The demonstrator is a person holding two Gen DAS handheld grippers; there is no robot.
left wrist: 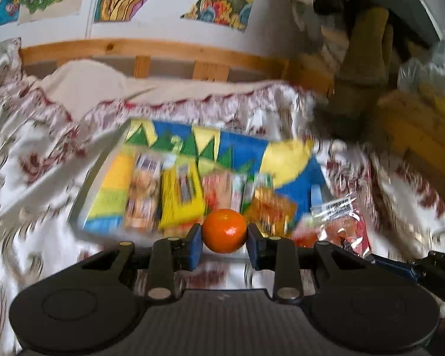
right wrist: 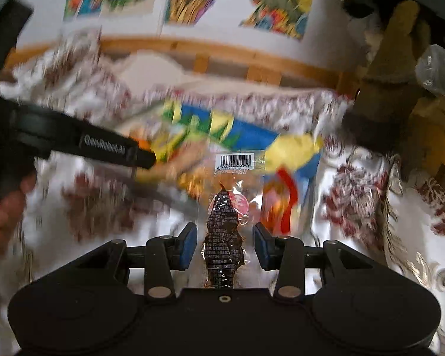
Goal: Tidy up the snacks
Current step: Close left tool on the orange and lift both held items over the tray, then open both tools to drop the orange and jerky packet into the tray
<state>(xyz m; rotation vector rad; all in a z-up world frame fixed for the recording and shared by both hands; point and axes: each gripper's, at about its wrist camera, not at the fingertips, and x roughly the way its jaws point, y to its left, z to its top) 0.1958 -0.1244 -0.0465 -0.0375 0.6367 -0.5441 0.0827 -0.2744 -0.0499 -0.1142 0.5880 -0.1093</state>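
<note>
My left gripper (left wrist: 224, 231) is shut on an orange mandarin (left wrist: 225, 230), held just above the near edge of a colourful tray (left wrist: 240, 145). The tray holds several snack packs (left wrist: 175, 195) in a row. In the right wrist view, my right gripper (right wrist: 225, 244) is open, its blue pads (right wrist: 190, 244) on either side of a clear packet of dark snack (right wrist: 225, 237) with a barcode at its far end. The packet does not touch the pads. The left gripper's arm (right wrist: 83, 142) crosses the left of that view.
A white bedspread with red flowers (left wrist: 44, 160) covers the bed under the tray (right wrist: 252, 136). A wooden bed frame (left wrist: 151, 50) and a wall with bright posters stand behind. Wooden boards and plastic bags (left wrist: 424, 89) are stacked at the right. A clear red packet (left wrist: 341, 225) lies right of the mandarin.
</note>
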